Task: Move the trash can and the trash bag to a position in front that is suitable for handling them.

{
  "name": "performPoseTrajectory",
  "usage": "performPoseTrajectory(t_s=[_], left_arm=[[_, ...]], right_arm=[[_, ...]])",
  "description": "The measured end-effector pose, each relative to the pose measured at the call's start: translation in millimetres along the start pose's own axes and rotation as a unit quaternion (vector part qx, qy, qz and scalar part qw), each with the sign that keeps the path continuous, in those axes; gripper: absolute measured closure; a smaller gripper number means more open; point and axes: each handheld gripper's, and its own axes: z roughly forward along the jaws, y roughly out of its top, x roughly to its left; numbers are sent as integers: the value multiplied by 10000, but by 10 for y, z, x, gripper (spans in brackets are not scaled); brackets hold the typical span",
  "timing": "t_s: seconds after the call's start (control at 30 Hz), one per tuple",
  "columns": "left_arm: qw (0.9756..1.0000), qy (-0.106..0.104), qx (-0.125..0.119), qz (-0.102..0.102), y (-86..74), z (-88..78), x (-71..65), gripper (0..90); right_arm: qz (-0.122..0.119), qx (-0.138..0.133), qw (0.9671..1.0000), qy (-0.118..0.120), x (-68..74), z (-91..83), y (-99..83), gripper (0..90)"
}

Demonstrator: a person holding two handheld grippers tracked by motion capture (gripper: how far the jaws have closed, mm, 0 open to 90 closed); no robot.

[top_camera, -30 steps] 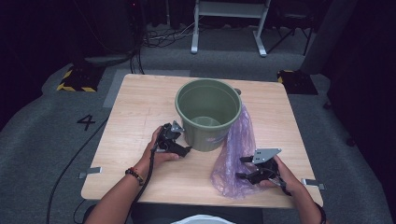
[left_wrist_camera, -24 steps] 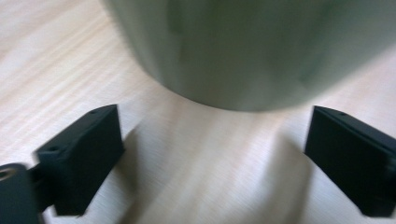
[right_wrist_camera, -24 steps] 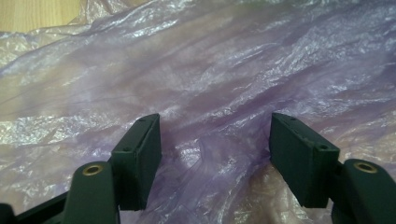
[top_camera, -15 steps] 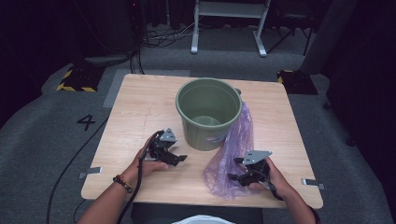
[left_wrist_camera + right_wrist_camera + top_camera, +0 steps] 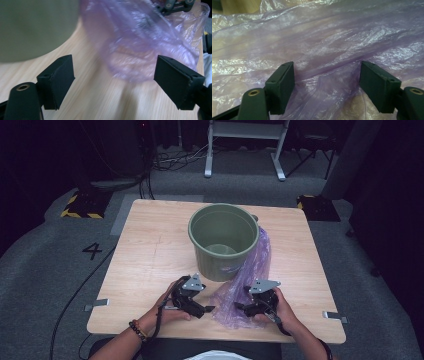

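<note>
bag: thin purple plastic bag [image 5: 246, 285], crumpled on the counter [image 5: 150, 255] to the right of the bucket, its upper part leaning against the bucket's side and its lower part spread toward the front edge

bucket: green bucket [image 5: 223, 240] standing upright mid-counter, looks empty inside as far as I can tell, just bare bottom

left gripper: left gripper [image 5: 200, 307] sits low near the front edge, just left of the bag; jaws spread wide with nothing between them. In the left gripper view the film is ahead of the jaws and a bit blurry, bucket wall off to the upper left

right gripper: right gripper [image 5: 244, 307] is at the bag's right side, right down on the plastic; jaws also apart. In the right gripper view a ridge of the film runs up between them, but they aren't pinching it yet

why like this: my guess is the two come at the bag from opposite sides so each can grab an edge and pull the mouth open. One gripper alone would just drag flimsy film around

likely goal: bag goes into the bucket as a liner, judging by how close they sit

what's in what: nothing in the bag, nothing in the bucket

watch out: film is slippery and bunched, easy to pinch both layers together
</note>
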Motion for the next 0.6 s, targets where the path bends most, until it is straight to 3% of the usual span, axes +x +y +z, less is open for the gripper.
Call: performPoseTrajectory(t_s=[0.1,0.17,0.23,0.37,0.53,0.6], left_arm=[[9997,132,143,144,17,119,-36,263],[9990,228,203,327,5,162,-49,447],[9989,191,318,281,-12,199,-43,465],[9982,199,386,408,-10,176,-3,549],[9981,192,392,433,-44,121,49,551],[9983,200,387,396,-76,82,82,546]], right_arm=[[-16,-48,10000,-52,19,4,-4,284],[-18,-67,10000,-52,22,0,-11,285],[-26,-70,10000,-48,18,-14,-22,285],[19,-201,9998,-3,-5,-77,-39,282],[38,-383,9992,65,-57,-216,-37,268],[67,-482,9988,-11,-86,-298,-36,268]])
